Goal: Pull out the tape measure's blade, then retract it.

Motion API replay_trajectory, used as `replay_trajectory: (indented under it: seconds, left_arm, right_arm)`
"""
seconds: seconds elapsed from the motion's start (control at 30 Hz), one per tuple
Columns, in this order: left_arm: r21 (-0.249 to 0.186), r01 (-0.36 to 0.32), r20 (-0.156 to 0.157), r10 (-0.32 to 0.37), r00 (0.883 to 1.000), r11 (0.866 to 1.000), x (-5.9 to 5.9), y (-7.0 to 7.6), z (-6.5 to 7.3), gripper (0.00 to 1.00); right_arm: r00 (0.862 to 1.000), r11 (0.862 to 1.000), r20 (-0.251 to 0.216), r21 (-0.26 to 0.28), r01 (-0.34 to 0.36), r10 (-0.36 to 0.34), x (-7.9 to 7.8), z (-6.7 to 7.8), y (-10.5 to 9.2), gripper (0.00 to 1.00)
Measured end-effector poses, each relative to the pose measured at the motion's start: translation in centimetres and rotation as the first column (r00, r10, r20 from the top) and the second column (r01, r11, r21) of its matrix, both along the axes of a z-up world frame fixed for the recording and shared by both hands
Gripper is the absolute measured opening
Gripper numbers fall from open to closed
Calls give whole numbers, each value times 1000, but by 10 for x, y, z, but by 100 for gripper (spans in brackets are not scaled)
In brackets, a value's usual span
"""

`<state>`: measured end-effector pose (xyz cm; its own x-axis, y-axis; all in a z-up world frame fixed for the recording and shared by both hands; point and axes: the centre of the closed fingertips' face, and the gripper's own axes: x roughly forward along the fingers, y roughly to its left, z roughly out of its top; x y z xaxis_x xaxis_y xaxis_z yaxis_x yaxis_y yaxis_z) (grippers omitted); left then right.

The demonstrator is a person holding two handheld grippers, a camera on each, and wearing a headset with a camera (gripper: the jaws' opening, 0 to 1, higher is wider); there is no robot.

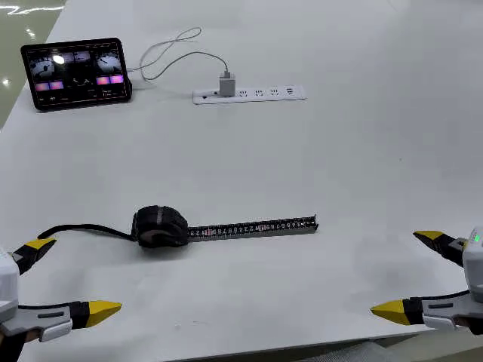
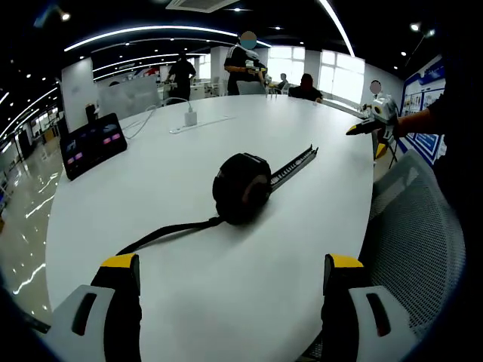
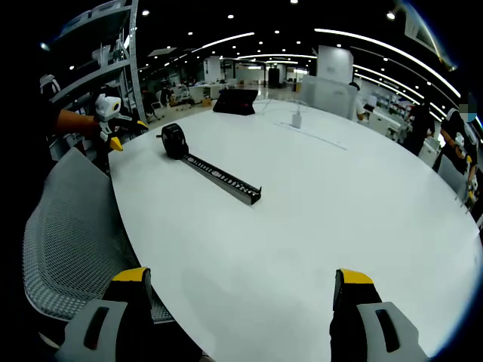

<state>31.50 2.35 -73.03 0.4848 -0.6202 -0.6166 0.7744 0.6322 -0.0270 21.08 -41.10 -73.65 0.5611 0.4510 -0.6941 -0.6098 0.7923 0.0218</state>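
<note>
Left gripper (image 1: 79, 275) and right gripper (image 1: 401, 272), jaws apart, sit at seven and five o'clock in the head view. The tape measure (image 1: 160, 226) lies between them, blade (image 1: 256, 228) out toward three. Left gripper view: tape measure at twelve. Right gripper view: at eleven.

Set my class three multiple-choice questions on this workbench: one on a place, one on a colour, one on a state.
1. Where is the tablet? A. Far left on the table B. On a shelf C. On the floor
2. What colour are the fingertips of the left gripper and right gripper? A. Red B. Yellow C. Green
3. How is the blade of the tape measure? A. Fully wound in B. Pulled out, flat on the table C. Clamped in a gripper
1 A, it stands near the far left edge; 2 B, all four tips are yellow; 3 B, it lies stretched out, clear of both open grippers.
</note>
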Motion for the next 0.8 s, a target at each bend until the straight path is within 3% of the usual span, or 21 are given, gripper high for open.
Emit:
replay_trajectory:
  seconds: [0.63, 0.8]
  left_arm:
    - [15, 8, -1, -8, 1000, 1000, -2, -3, -3, 99]
    - [7, 6, 8, -6, 1000, 1000, 0, -5, 3, 99]
  right_arm:
    - [1000, 999, 1, -25, 29, -29, 3, 7, -12, 99]
    - [999, 999, -1, -22, 38, -38, 4, 8, -15, 99]
